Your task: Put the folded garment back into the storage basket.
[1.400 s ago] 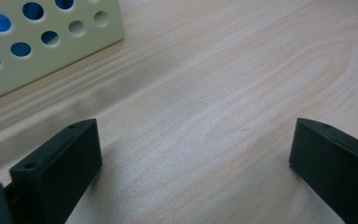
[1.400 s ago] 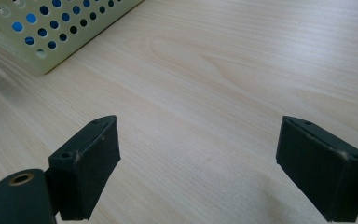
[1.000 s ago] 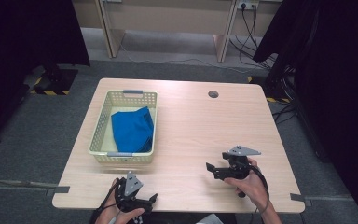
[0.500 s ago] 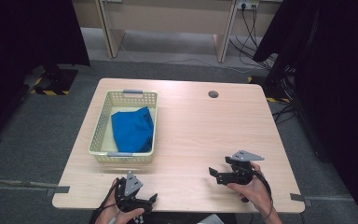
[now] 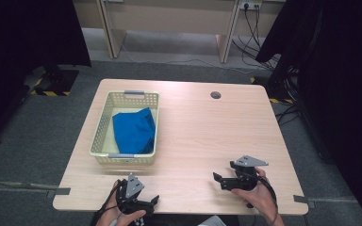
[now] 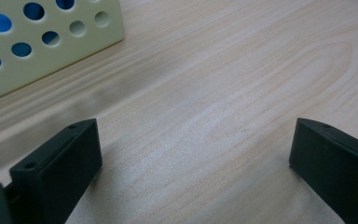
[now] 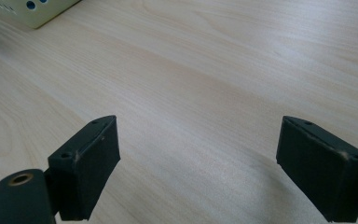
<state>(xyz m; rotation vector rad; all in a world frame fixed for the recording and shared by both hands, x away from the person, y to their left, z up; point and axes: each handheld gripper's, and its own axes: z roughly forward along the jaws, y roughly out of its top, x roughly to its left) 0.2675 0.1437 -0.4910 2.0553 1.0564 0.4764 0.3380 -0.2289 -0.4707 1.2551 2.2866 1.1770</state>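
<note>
Right gripper has slid a bit toward the near right corner of the worktop since a second ago; left one hasn't budged.

So the right gripper [image 5: 218, 179] now sits near the front edge on the right side, jaws wide apart with just bare wood between them, gripping nothing. The left gripper [image 5: 154, 201] is down at the front edge left of middle, jaws also spread wide and empty. The blue cloth [image 5: 133, 131] lies folded inside the cream basket [image 5: 122, 159], which stands on the left half of the worktop [image 5: 207, 136], well apart from the right jaws and a fair bit closer to the left ones; in the left gripper view the basket's holed wall [image 6: 46, 46] sits ahead and to the left of those jaws, not touching. No labels or writing I can read anywhere.
</note>
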